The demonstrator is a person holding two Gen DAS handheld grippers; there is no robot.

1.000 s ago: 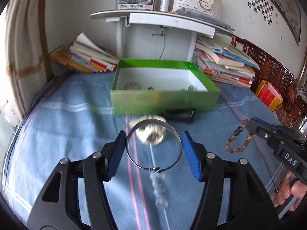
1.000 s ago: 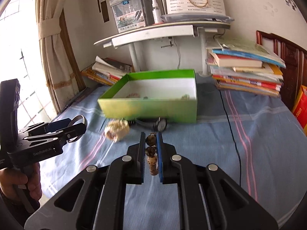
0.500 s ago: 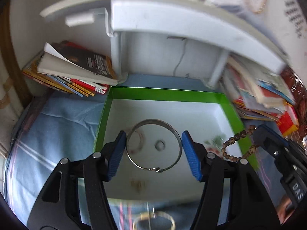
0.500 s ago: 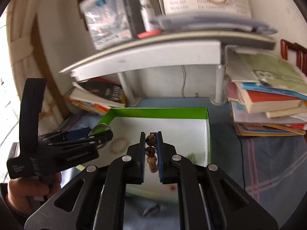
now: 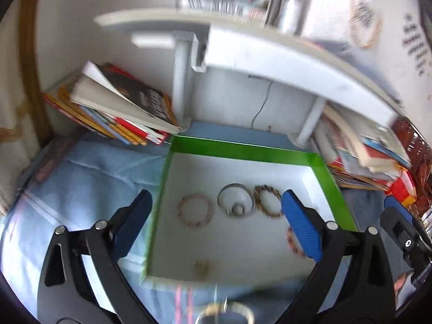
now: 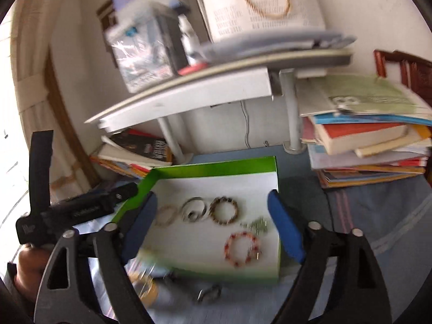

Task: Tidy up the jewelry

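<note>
Both claws are hanging wide open and empty over the green box (image 5: 243, 151); the left claw (image 5: 216, 224) has the silver bangle (image 5: 235, 201) and beaded bracelet (image 5: 267, 201) lying just ahead inside. The right claw (image 6: 213, 226) is hovering alongside. More pieces (image 6: 208, 294) are waiting below it on the bedsheet (image 6: 378, 216), so I'd say partway.

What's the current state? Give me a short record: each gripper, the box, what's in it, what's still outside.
left gripper: open, empty, over the box
right gripper: open, empty, over the box
green box: on the blue cloth, white inside
in box: silver bangle, dark bead bracelet, pale bead bracelet, red bead bracelet, small green piece
outside box: gold-toned piece and metal ring on cloth in front
</note>
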